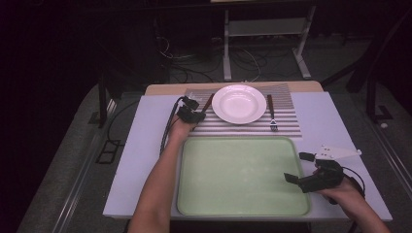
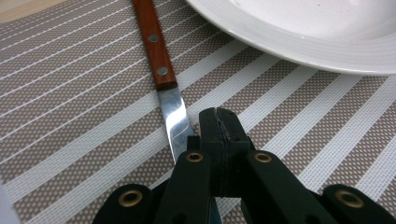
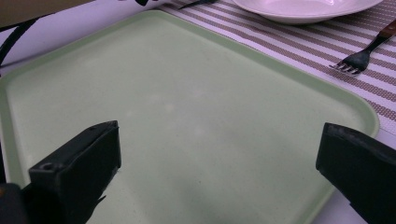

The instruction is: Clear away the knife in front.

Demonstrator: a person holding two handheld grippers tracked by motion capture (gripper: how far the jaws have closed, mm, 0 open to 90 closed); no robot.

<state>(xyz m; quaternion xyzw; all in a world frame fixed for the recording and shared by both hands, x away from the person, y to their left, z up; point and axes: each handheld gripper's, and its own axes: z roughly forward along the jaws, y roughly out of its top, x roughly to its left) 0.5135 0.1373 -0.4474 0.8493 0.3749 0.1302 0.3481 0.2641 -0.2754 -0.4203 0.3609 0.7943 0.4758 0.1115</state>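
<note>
Knife [image 2: 164,79]: lying on striped placemat [image 2: 70,116], blade beside left gripper [image 2: 219,122].
Left jaws: pressing together, gripping nothing.
Right gripper [image 3: 219,154]: hovering wide over green tray [image 3: 187,107].

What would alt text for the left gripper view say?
Two black jaws, shut, of the left gripper rest beside the blade of a wooden-handled knife on a striped placemat. A white plate sits at upper right.

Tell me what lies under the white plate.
The white plate rests on a striped placemat, with a knife beside it. Whatever the plate itself covers cannot be seen.
</note>
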